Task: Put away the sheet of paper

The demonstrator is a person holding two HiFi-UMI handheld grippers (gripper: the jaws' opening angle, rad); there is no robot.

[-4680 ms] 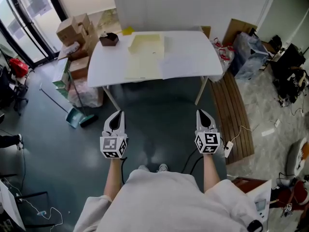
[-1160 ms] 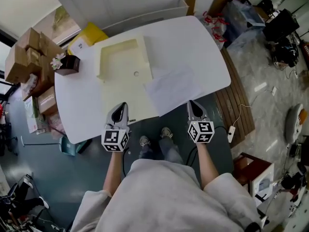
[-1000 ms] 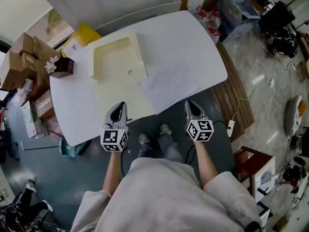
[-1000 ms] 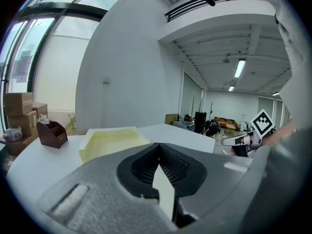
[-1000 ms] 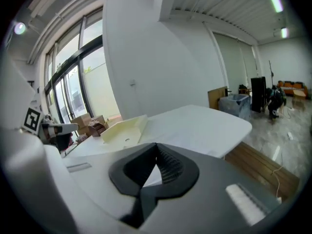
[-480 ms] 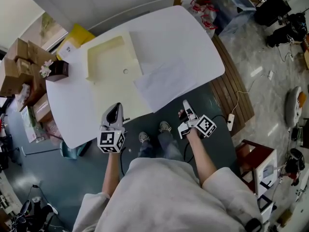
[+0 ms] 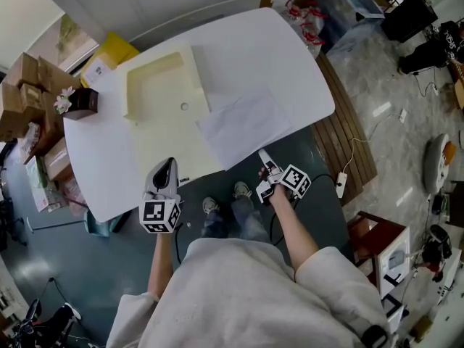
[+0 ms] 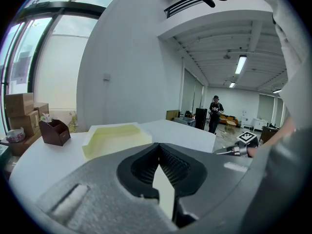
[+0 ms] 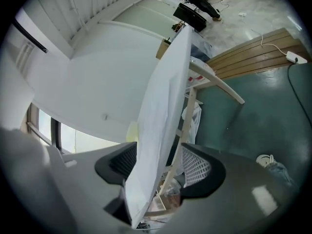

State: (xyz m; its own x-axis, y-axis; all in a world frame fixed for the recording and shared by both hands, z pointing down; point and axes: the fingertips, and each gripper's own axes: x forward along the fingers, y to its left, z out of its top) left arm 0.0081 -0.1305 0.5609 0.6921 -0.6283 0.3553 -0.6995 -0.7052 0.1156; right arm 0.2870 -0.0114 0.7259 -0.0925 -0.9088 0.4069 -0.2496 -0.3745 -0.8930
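A white sheet of paper [image 7: 243, 125] lies on the white table [image 7: 290, 56], its near corner hanging over the front edge. A pale yellow tray [image 7: 156, 85] with a flat flap sits to its left. My right gripper [image 7: 263, 174] is rolled on its side at that overhanging edge. In the right gripper view its jaws [image 9: 161, 165] are opening, with the paper [image 9: 161, 106] standing between them and a gap beside it. My left gripper [image 7: 167, 167] hovers at the table's edge over the flap, shut [image 8: 158, 147], facing the tray [image 8: 114, 135].
A small brown box [image 7: 76, 104] stands on the table's far left. Cardboard boxes [image 7: 22, 71] are stacked on the floor to the left, and a wooden bench [image 7: 348, 143] runs along the right. My feet [image 7: 210, 207] are just below the table's edge. A person [image 8: 214, 113] stands far off.
My right gripper has rolled onto its side, moved left and forward to the paper's overhanging edge, and its jaws have come apart around it. The left gripper has barely moved.
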